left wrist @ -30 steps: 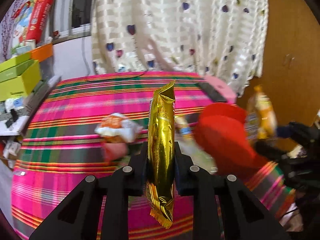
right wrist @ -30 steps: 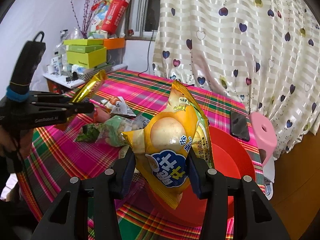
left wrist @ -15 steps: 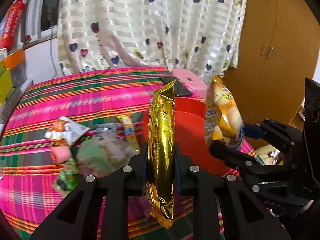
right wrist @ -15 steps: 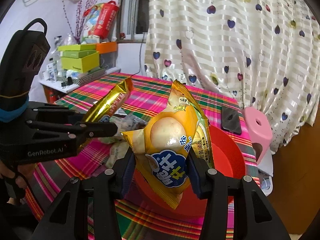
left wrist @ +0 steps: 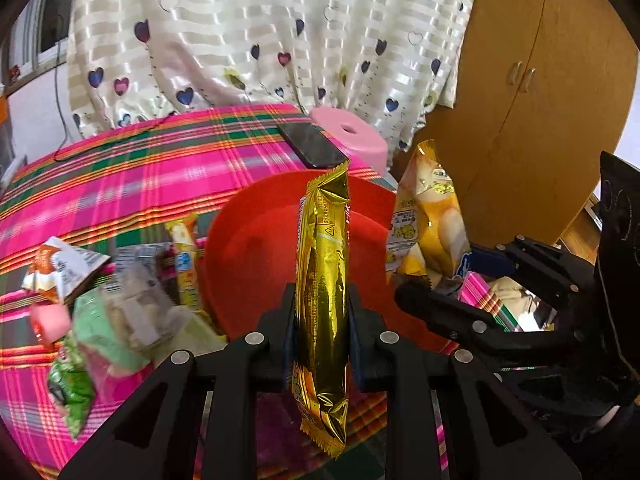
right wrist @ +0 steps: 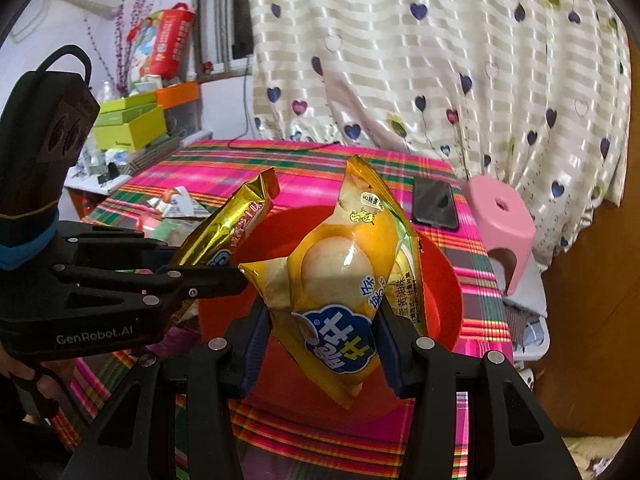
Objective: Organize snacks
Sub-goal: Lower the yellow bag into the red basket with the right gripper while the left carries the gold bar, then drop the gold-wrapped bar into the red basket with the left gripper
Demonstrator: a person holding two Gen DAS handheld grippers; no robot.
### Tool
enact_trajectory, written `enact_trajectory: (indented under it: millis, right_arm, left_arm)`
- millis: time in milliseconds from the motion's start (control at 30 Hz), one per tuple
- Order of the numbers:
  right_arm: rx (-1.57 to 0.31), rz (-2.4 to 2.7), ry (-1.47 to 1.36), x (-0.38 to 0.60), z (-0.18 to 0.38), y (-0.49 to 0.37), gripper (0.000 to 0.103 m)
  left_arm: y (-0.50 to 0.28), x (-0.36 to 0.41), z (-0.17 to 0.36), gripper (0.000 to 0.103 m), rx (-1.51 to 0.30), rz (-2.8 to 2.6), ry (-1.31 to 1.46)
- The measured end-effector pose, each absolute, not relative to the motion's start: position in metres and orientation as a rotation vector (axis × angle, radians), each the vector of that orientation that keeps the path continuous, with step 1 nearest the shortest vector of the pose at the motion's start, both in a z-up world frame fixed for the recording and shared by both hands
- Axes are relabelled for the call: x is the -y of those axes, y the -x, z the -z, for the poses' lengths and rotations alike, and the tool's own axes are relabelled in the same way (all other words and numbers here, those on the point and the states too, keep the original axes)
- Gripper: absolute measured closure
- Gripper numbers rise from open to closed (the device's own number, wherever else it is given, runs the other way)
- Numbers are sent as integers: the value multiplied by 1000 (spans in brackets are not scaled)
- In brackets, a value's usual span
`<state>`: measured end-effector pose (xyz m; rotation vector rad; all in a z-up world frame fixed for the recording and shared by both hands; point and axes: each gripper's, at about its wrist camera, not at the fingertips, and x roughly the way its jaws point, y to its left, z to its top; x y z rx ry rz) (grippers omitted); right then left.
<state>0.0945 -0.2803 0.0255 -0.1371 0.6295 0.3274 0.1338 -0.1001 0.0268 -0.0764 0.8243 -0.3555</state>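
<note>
Two snacks hang over the red bowl [right wrist: 440, 280] at once: the left hand-held gripper [left wrist: 322, 344] is clamped on a gold wafer pack [left wrist: 322, 292], the right hand-held gripper [right wrist: 322, 344] on a yellow bun bag [right wrist: 344, 280]. Crowded above the bowl on the plaid counter [left wrist: 120, 184], the tools could collide, and either pack could glance off the rim and land outside.
</note>
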Motion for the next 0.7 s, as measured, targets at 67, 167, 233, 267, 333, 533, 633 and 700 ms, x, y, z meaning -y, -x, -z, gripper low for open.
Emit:
enact_trajectory:
  millis: [67, 167, 233, 267, 333, 533, 633, 700]
  right_arm:
    - [-652, -323, 119, 285, -22, -99, 56]
    - [-691, -324, 89, 292, -16, -107, 56]
    - [-717, -332, 75, 294, -12, -113, 55]
    - [-729, -333, 68, 296, -10, -115, 54]
    - [-747, -331, 58, 297, -7, -118, 52]
    - [-765, -312, 53, 300, -6, -118, 46]
    - [-757, -313, 35, 304, -8, -115, 41]
    - [-758, -318, 33, 305, -10, -114, 39]
  left_arm:
    - [-139, 105, -22, 80, -845, 369, 76]
    - [-147, 110, -15, 80, -873, 382, 77]
    - [-150, 112, -11, 80, -891, 389, 81]
    - [-151, 113, -9, 80, -898, 387, 81]
    - [-155, 112, -6, 80, -917, 391, 90]
    - [-160, 110, -3, 67, -937, 401, 127]
    - [-157, 105, -6, 59, -923, 408, 151]
    - [-155, 102, -9, 56, -913, 407, 158]
